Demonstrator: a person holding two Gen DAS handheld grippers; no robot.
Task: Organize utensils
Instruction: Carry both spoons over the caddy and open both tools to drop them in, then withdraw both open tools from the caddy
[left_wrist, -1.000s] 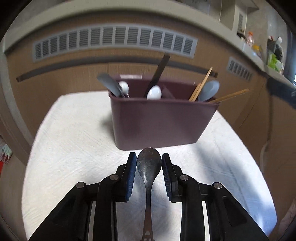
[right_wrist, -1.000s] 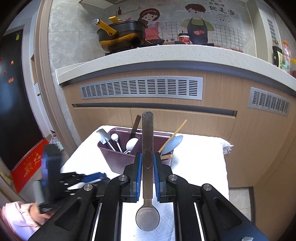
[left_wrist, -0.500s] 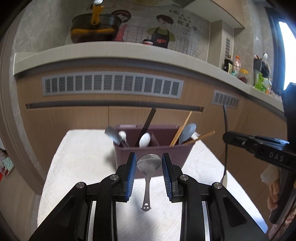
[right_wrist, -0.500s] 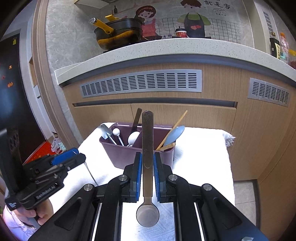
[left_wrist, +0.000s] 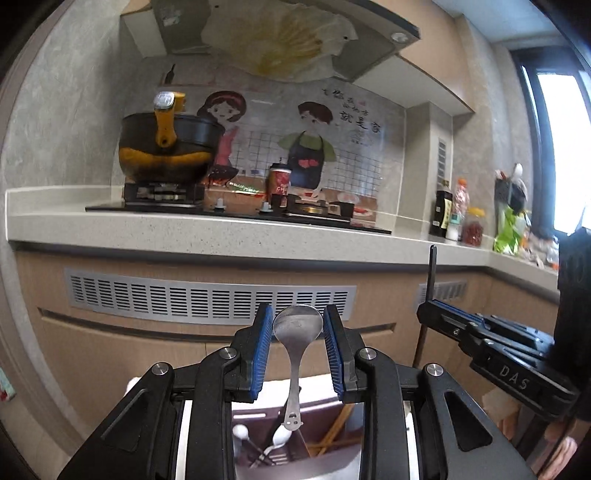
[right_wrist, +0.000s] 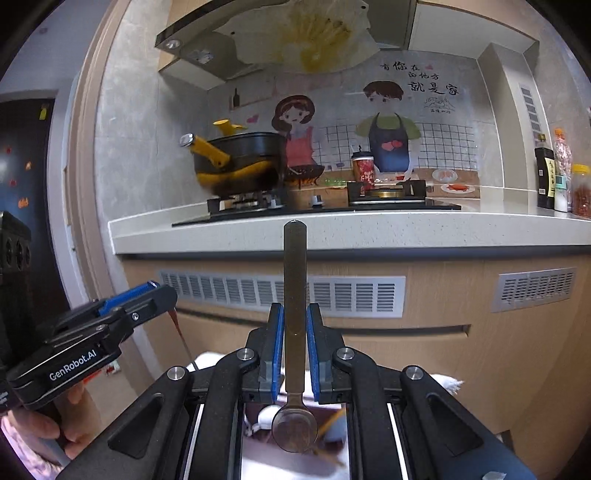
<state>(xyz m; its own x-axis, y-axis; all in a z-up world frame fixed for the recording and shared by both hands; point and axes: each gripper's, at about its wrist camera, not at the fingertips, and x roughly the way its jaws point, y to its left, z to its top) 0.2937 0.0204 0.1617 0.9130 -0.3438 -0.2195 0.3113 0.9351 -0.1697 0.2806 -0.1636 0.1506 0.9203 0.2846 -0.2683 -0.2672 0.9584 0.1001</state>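
Note:
My left gripper (left_wrist: 298, 338) is shut on a steel spoon (left_wrist: 296, 326) by its bowl, the handle hanging down over the maroon utensil holder (left_wrist: 273, 439). The holder shows a white spoon (left_wrist: 279, 432) and wooden chopsticks (left_wrist: 338, 424) inside. My right gripper (right_wrist: 295, 334) is shut on a second steel spoon (right_wrist: 294, 295) by its handle, handle tip up, bowl hanging low over the holder (right_wrist: 255, 413). Each gripper shows in the other's view, the right one (left_wrist: 491, 339) at right and the left one (right_wrist: 92, 332) at left.
A kitchen counter (left_wrist: 207, 225) with a gas hob and a black and yellow pot (left_wrist: 166, 151) runs behind. Wood cabinet fronts with a vent grille (left_wrist: 207, 299) stand close ahead. Bottles and jars (left_wrist: 458, 214) sit at the counter's right. White cloth (right_wrist: 207, 360) lies under the holder.
Both grippers have risen and tilted up, so the holder has dropped to the bottom of both views and the counter and wall fill them. Both spoons stay gripped.

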